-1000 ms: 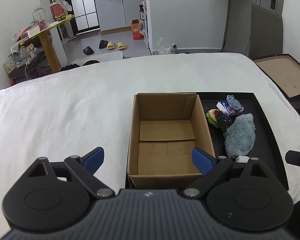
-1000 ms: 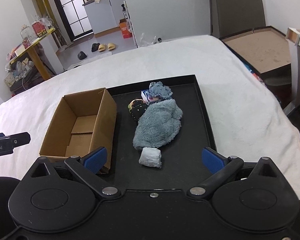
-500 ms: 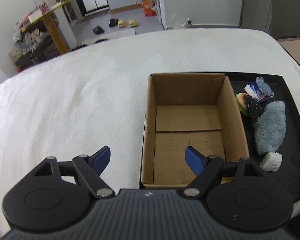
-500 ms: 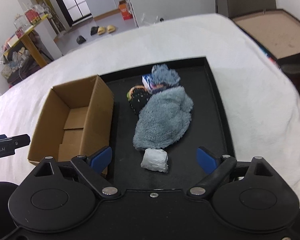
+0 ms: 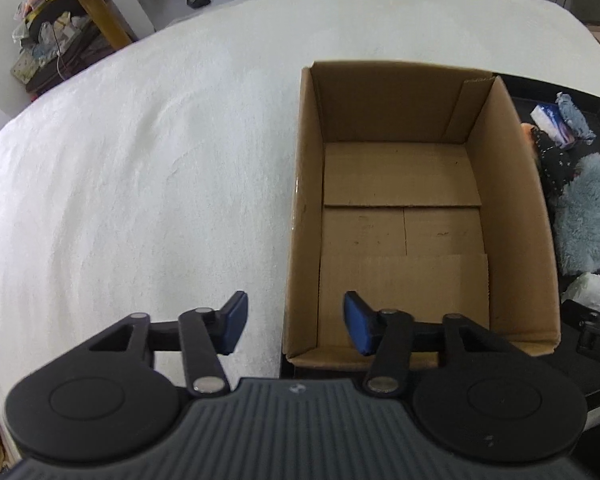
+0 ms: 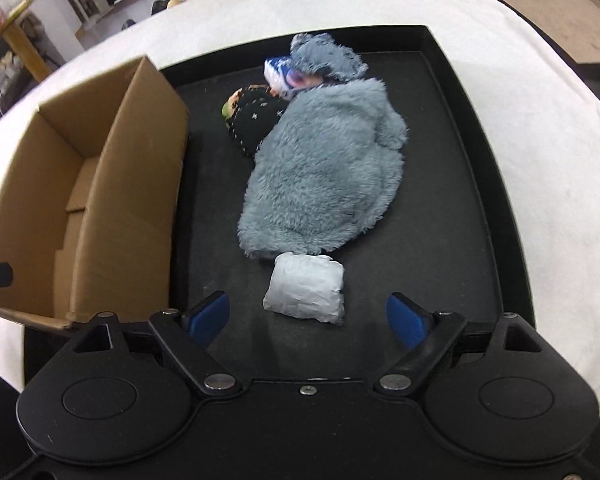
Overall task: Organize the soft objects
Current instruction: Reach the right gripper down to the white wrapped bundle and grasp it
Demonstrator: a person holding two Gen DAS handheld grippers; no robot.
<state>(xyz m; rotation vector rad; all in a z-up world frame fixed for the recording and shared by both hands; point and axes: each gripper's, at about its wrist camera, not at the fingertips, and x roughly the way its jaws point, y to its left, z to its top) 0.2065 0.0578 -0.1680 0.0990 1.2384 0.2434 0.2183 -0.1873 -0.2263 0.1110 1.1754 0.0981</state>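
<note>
So the small white pouch (image 6: 305,293) lies flat on the black tray (image 6: 500,208), just in front of the fuzzy grey-blue plush (image 6: 324,176), long side running across between the right gripper (image 6: 309,319) fingers, which are spread wide and empty, probably lining up a grab. The left gripper (image 5: 296,326), also released, straddles the empty cardboard box (image 5: 512,184) wall, likely to steady it.
</note>
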